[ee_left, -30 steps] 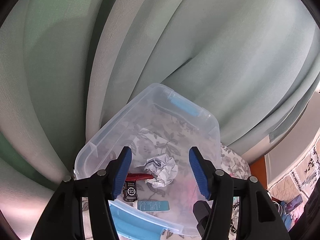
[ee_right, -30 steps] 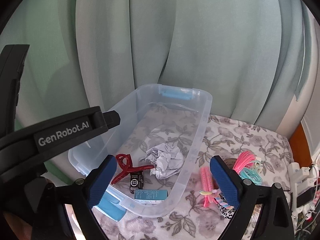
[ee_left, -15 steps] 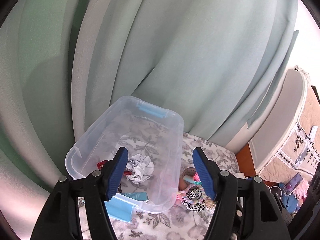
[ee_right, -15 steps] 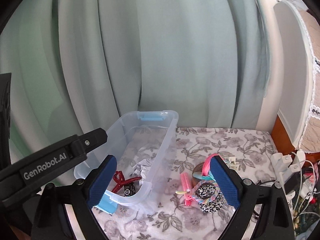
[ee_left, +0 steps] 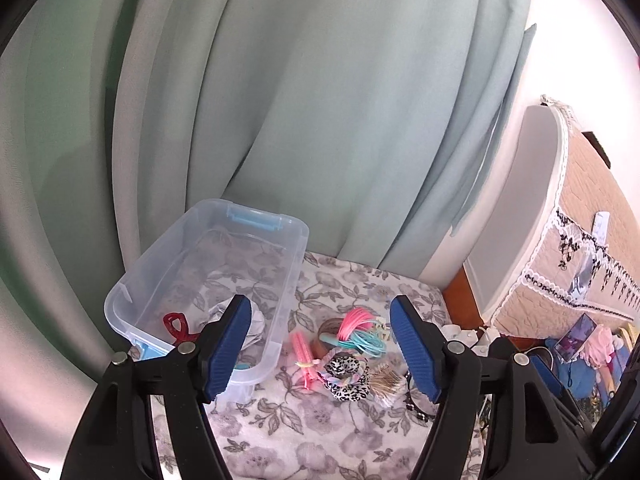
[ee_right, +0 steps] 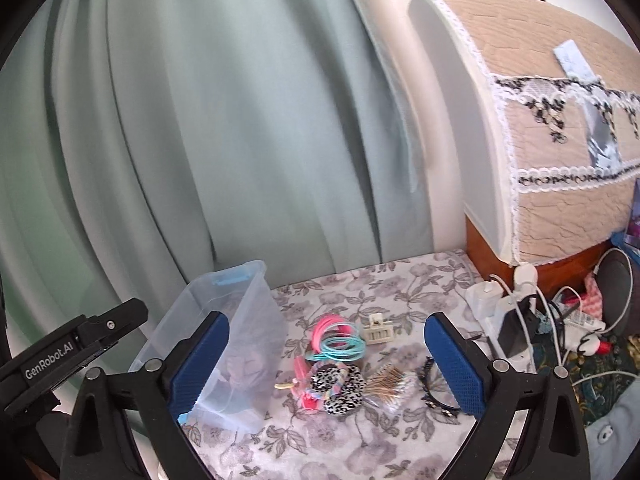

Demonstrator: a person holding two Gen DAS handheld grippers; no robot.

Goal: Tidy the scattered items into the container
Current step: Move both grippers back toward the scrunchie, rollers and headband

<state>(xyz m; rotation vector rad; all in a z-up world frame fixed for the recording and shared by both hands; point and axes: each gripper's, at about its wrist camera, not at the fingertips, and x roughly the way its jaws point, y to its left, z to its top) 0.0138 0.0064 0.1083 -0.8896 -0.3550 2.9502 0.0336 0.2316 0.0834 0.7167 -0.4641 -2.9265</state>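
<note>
Both tongs (ee_left: pixel 320 348) (ee_right: pixel 326 364) agape, above scrunchie (ee_right: pixel 338 388)

Two black plastic grippers are seen, one per wrist view. On the left gripper (ee_left: pixel 320 344), each finger (ee_left: pixel 228 346) is faced with a ribbed blue pad, and a round silver screw head is set into each black arm just behind the pad, with a second screw farther out. The right gripper (ee_right: pixel 326 360) is built the same way — blue textured pads (ee_right: pixel 454 364) on angular black arms, silver screws at the joints. In the right wrist view, white lettering "GenRobot.AI" is printed on the left gripper's black body at the left edge.
</note>
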